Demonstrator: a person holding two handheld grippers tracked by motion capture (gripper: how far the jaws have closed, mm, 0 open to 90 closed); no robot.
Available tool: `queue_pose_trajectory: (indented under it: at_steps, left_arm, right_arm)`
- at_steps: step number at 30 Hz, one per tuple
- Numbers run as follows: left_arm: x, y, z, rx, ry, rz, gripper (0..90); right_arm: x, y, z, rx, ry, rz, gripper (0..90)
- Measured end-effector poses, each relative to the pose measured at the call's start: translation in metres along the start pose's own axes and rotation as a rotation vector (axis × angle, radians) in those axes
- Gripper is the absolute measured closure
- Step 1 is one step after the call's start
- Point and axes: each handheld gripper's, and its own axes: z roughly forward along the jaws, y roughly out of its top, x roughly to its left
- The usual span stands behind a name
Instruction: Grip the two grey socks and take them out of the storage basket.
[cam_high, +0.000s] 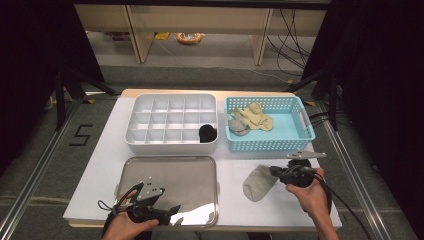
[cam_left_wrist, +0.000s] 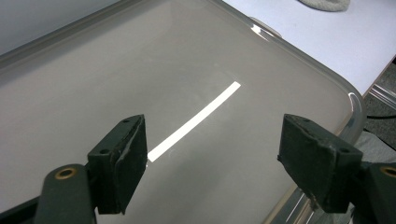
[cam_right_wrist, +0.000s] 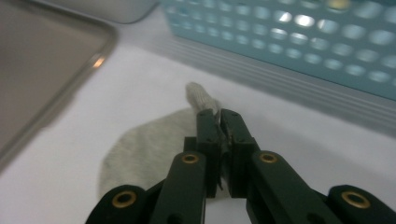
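A white table (cam_high: 105, 165) holds three containers and several socks. At the back left sits one white plastic organiser (cam_high: 172, 122), a rectangular box split into a grid of small square cells; one rolled black sock (cam_high: 208, 133) fills a cell in its front row at the right. Beside it, to the right, stands one light blue plastic basket (cam_high: 269, 124) with perforated walls, holding one crumpled pale yellow sock (cam_high: 256, 116) and one grey sock bundle (cam_high: 237, 125). In front of the organiser lies one shiny metal tray (cam_high: 170, 187), flat, with rounded corners. One soft grey sock (cam_high: 259, 182) lies flat on the table just right of the tray and in front of the basket. The right gripper (cam_high: 278, 172) is clenched on that sock's ribbed end, its two black jaws pinching the knit fabric. The left gripper (cam_high: 172, 210) hovers over the tray's near edge, its jaws spread wide with nothing between the pads.
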Motion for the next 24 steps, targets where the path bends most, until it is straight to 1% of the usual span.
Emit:
queue_pose_trajectory:
  at_steps: [1, 2, 3, 4, 5, 6, 7, 8, 9, 10, 11, 12, 13, 14, 15, 16, 17, 18, 19, 20, 21, 22, 23, 24]
  left_arm:
    - [0.0, 0.0, 0.0, 0.0, 0.001, 0.004, 23.1]
    - [-0.001, 0.0, 0.001, 0.0, 0.009, 0.009, 23.1]
    - [-0.002, 0.0, 0.001, -0.008, -0.01, -0.004, 23.2]
    - [-0.003, 0.0, 0.001, -0.01, -0.01, -0.004, 23.3]
    - [-0.003, 0.0, 0.001, -0.008, -0.011, -0.002, 23.5]
    - [-0.002, 0.001, 0.001, -0.005, -0.005, 0.008, 23.6]
    - [-0.002, 0.001, 0.002, -0.007, -0.003, 0.004, 23.8]
    - [-0.002, 0.001, 0.002, -0.007, -0.004, 0.008, 24.3]
    - [-0.003, 0.001, 0.002, -0.02, -0.015, 0.004, 24.8]
    - [-0.004, 0.002, 0.002, -0.022, -0.012, 0.008, 25.6]
    - [-0.006, 0.004, 0.003, -0.033, -0.016, 0.002, 26.0]
    - [-0.007, 0.006, 0.004, -0.036, -0.014, 0.013, 26.7]
    - [-0.009, 0.007, 0.004, -0.041, -0.022, 0.016, 27.7]
    - [-0.013, 0.011, 0.006, -0.052, -0.026, 0.024, 29.0]
    - [-0.017, 0.014, 0.008, -0.049, -0.033, 0.041, 30.3]
    - [-0.023, 0.019, 0.012, -0.053, -0.044, 0.053, 30.9]
    - [-0.025, 0.022, 0.014, -0.04, -0.052, 0.086, 32.0]
    - [-0.03, 0.026, 0.019, -0.046, -0.074, 0.091, 32.7]
    - [-0.035, 0.031, 0.024, -0.045, -0.089, 0.095, 33.7]
    - [-0.039, 0.035, 0.029, -0.035, -0.093, 0.126, 35.6]
    - [-0.045, 0.04, 0.034, -0.041, -0.113, 0.138, 37.4]
    - [-0.05, 0.045, 0.039, -0.04, -0.127, 0.163, 38.4]
    - [-0.056, 0.05, 0.045, -0.045, -0.135, 0.17, 39.3]
    - [-0.06, 0.055, 0.05, -0.032, -0.141, 0.193, 41.1]
  right_arm:
    - [-0.008, -0.003, -0.001, 0.003, -0.024, 0.02, 87.2]
    - [-0.013, -0.006, 0.001, -0.009, -0.034, 0.055, 87.2]
    - [-0.023, -0.008, 0.001, -0.002, -0.059, 0.032, 87.2]
    - [-0.027, -0.01, 0.002, 0.018, -0.07, 0.084, 87.2]
    - [-0.035, -0.014, 0.006, -0.001, -0.075, 0.058, 87.1]
    - [-0.037, -0.015, 0.005, 0.039, -0.082, 0.124, 86.8]
    - [-0.041, -0.017, 0.005, 0.04, -0.088, 0.119, 86.2]
    - [-0.045, -0.019, 0.006, 0.048, -0.106, 0.144, 83.8]
    - [-0.046, -0.02, 0.005, 0.05, -0.11, 0.15, 81.9]
    - [-0.05, -0.021, 0.006, 0.024, -0.099, 0.131, 78.6]
    - [-0.05, -0.022, 0.004, 0.039, -0.122, 0.138, 76.1]
    - [-0.051, -0.021, 0.002, 0.005, -0.112, 0.132, 74.1]
    - [-0.049, -0.02, -0.001, 0.021, -0.128, 0.142, 72.4]
    - [-0.05, -0.019, -0.002, 0.009, -0.14, 0.118, 70.5]
    - [-0.047, -0.018, -0.004, 0.007, -0.146, 0.137, 68.0]
    - [-0.049, -0.017, -0.005, -0.006, -0.135, 0.114, 66.4]
    - [-0.049, -0.016, -0.005, -0.015, -0.135, 0.098, 65.3]
    - [-0.047, -0.016, -0.007, 0.0, -0.13, 0.117, 64.0]
    - [-0.048, -0.016, -0.005, -0.01, -0.121, 0.094, 63.1]
    - [-0.048, -0.016, -0.003, -0.012, -0.122, 0.075, 62.9]
    - [-0.047, -0.015, -0.003, 0.002, -0.111, 0.084, 62.8]
    - [-0.047, -0.015, -0.001, 0.002, -0.105, 0.084, 62.5]
    - [-0.048, -0.015, 0.001, 0.0, -0.098, 0.081, 62.4]
    - [-0.048, -0.015, 0.002, 0.013, -0.111, 0.081, 62.2]
